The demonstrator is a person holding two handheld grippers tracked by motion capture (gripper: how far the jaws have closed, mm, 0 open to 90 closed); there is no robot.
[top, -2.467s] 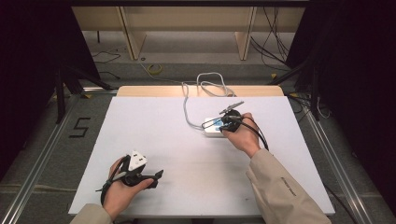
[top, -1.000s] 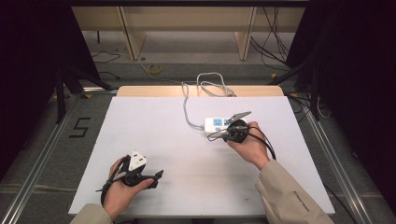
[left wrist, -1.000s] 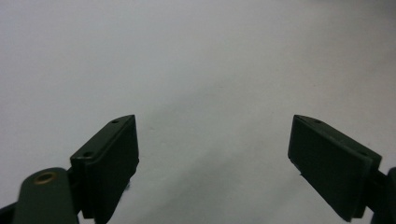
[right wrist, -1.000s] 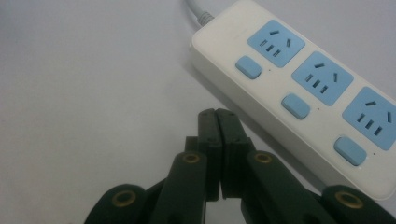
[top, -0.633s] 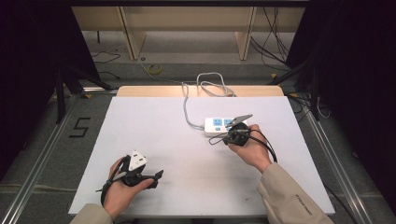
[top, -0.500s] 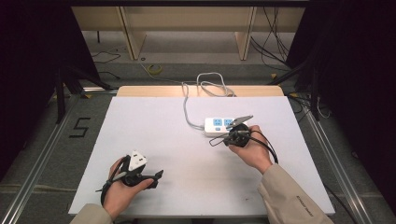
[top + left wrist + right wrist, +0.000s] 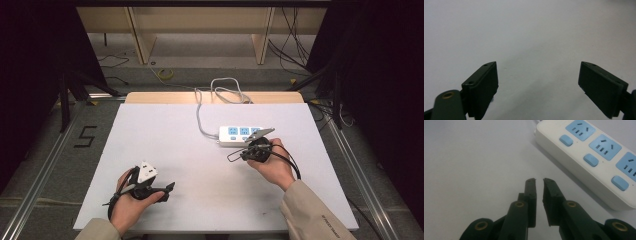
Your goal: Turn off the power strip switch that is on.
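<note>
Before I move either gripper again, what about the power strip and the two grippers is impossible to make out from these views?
- White power strip with blue sockets: its far end is cut off by the right edge of the right gripper view.
- Blue rocker switches: on or off is too small to tell.
- Grey cord: it runs off the table's far edge in the high view; its plug is hidden.
- Right gripper: jaws too small in the high view.
- Left gripper: body cut off by the bottom edge.

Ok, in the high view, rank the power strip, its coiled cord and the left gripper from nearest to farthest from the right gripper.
Measured from the right gripper:
1. Power strip, just beyond it, toward the table's far side.
2. Left gripper, across the table at the near left.
3. Coiled cord, at the table's far edge. It is only slightly farther than the left gripper, so 2 and 3 are close.
</note>
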